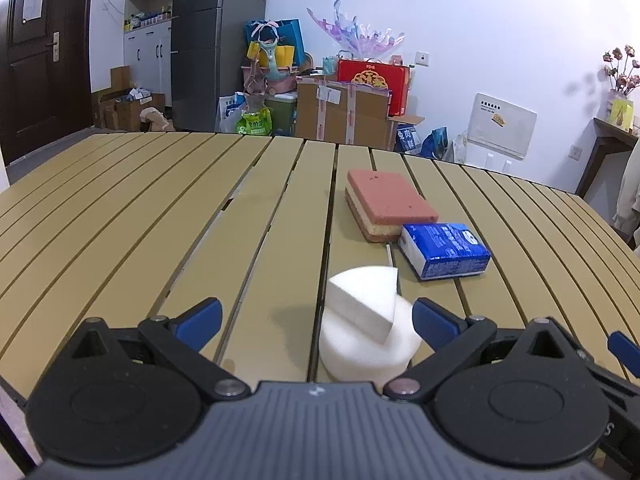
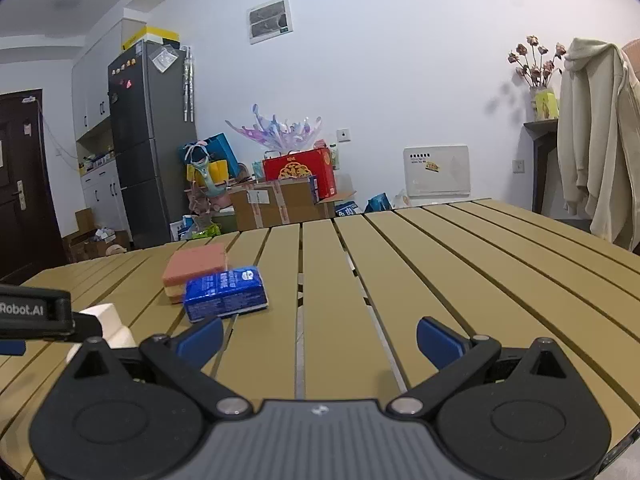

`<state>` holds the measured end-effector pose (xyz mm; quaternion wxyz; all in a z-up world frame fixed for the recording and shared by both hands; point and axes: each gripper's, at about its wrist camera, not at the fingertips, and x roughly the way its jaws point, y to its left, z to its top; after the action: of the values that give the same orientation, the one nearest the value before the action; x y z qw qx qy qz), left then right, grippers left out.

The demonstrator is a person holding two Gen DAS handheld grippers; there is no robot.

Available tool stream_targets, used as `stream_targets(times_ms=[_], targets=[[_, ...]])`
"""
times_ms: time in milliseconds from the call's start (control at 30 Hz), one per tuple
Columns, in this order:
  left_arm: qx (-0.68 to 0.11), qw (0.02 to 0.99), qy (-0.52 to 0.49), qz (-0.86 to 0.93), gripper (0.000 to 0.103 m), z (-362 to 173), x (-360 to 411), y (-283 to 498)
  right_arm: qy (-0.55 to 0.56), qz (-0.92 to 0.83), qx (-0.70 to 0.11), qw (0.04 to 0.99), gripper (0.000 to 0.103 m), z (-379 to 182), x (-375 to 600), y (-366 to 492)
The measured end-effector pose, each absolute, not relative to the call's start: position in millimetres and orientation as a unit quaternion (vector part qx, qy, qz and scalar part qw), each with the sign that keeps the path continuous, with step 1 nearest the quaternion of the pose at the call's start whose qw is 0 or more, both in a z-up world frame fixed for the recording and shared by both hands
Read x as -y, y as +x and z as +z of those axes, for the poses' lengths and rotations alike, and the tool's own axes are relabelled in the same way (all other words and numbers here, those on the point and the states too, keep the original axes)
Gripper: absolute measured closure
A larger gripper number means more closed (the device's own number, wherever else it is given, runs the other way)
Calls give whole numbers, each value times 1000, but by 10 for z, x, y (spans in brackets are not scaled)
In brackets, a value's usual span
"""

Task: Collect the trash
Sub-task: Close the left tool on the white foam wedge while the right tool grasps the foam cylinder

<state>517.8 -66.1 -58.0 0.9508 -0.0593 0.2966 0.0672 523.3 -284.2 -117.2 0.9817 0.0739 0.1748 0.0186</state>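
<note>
A white foam wedge [image 1: 366,300] lies tilted on a round white foam disc [image 1: 368,354], both on the slatted table [image 1: 160,220]. My left gripper [image 1: 318,322] stands open around them, the foam close to its right fingertip. Beyond lie a pink-topped sponge [image 1: 390,200] and a blue tissue pack [image 1: 446,248]. My right gripper [image 2: 320,338] is open over bare slats with nothing between its fingers. In the right wrist view the tissue pack [image 2: 226,292] and sponge [image 2: 196,266] lie ahead to the left, and the foam [image 2: 108,326] shows partly behind the left gripper's body [image 2: 36,312].
Past the table's far edge stand cardboard boxes [image 1: 344,110], bags, a red gift box [image 1: 374,80] and a grey fridge [image 1: 208,40]. A beige jacket [image 2: 592,140] hangs at the right, beside a small shelf with a vase of dried flowers [image 2: 542,80].
</note>
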Motion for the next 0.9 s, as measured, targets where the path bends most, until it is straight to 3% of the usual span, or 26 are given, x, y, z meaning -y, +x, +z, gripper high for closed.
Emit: stream_targets(times_ms=[100, 133, 200, 267, 300, 900], targets=[[-294, 952, -51, 63, 2, -599, 705, 5230, 78, 16, -183, 980, 0, -1207, 2849, 5275], [-293, 953, -47, 62, 8, -603, 719, 5246, 80, 16, -181, 980, 0, -1203, 2852, 5276], [-293, 953, -41, 62, 26, -616, 740, 5277, 80, 16, -182, 980, 0, -1201, 2856, 5291], [-293, 954, -45, 47, 61, -629, 733, 5292, 76, 18, -183, 980, 0, -1208, 2840, 5302], [-290, 955, -47, 38, 69, -624, 735, 5292, 75, 19, -183, 980, 0, -1208, 2836, 5305], [-260, 963, -51, 57, 71, -463, 186, 5002, 99, 100, -198, 970, 0, -1083, 2359, 5387]])
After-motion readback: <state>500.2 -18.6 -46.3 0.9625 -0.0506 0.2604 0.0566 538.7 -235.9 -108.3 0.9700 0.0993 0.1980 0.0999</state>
